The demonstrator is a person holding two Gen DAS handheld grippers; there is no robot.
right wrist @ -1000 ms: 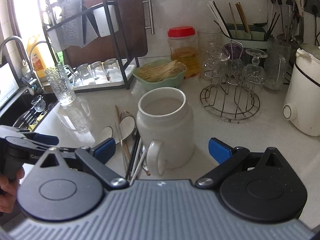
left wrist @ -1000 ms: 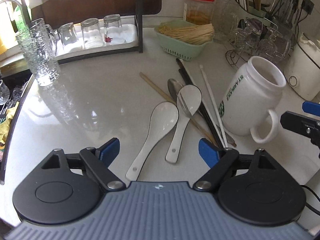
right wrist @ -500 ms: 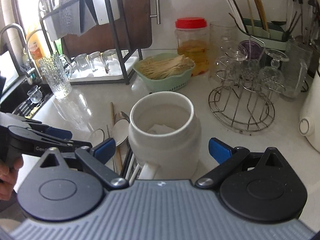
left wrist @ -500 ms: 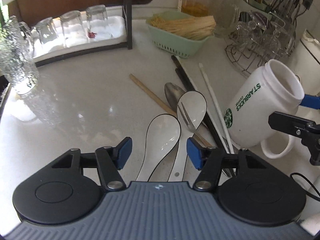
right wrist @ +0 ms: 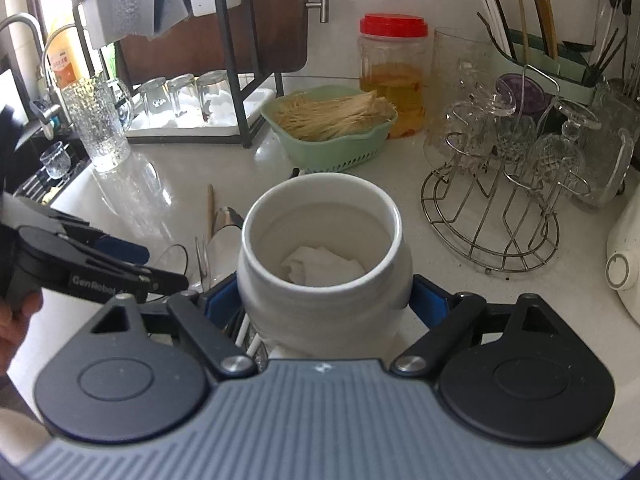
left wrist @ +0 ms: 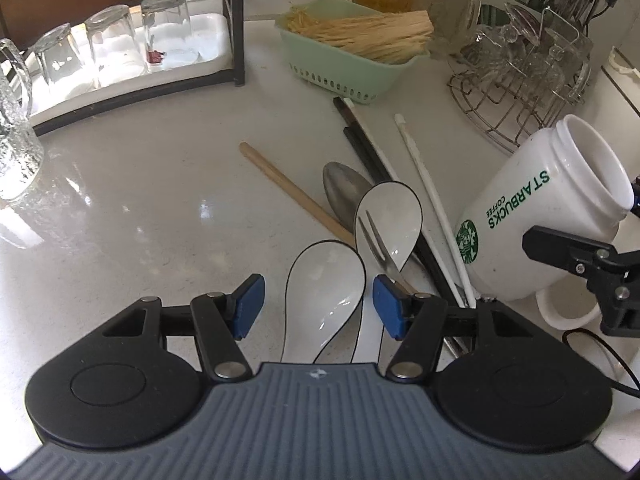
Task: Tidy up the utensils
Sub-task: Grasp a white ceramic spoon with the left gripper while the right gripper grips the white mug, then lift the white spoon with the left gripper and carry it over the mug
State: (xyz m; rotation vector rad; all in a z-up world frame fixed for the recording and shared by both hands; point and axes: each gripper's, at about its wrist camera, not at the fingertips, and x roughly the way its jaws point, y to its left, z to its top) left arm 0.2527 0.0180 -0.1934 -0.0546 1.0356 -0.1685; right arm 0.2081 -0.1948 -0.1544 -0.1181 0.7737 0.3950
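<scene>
2 white spoons (left wrist: 326, 280) lie side by side on the counter (left wrist: 152, 200), bowls away from the camera, among a small fork (left wrist: 378, 248), a metal spoon (left wrist: 342, 192), a wooden chopstick (left wrist: 294, 190), white chopsticks (left wrist: 430, 196) and black ones (left wrist: 370, 148). The fork rests in the bowl of the right-hand spoon. The left gripper (left wrist: 316, 306) hangs just above the nearer spoon with that spoon's bowl between its blue pads (left wrist: 249, 306), jaws parted and touching nothing; its jaws have narrowed somewhat.

The right gripper (right wrist: 324, 300) has just closed on the mug (right wrist: 320, 264), a blue pad pressed to each side of its white body. In the left view the mug, lettered STARBUCKS COFFEE, looks tilted, just right of the chopsticks. A crumpled white paper (right wrist: 320, 266) sits inside it.

Behind stand a green basket (left wrist: 340, 60) of sticks, a wire glass rack (right wrist: 492, 216), a red-lidded jar (right wrist: 392, 76) and upturned glasses (left wrist: 112, 44) on a tray.
</scene>
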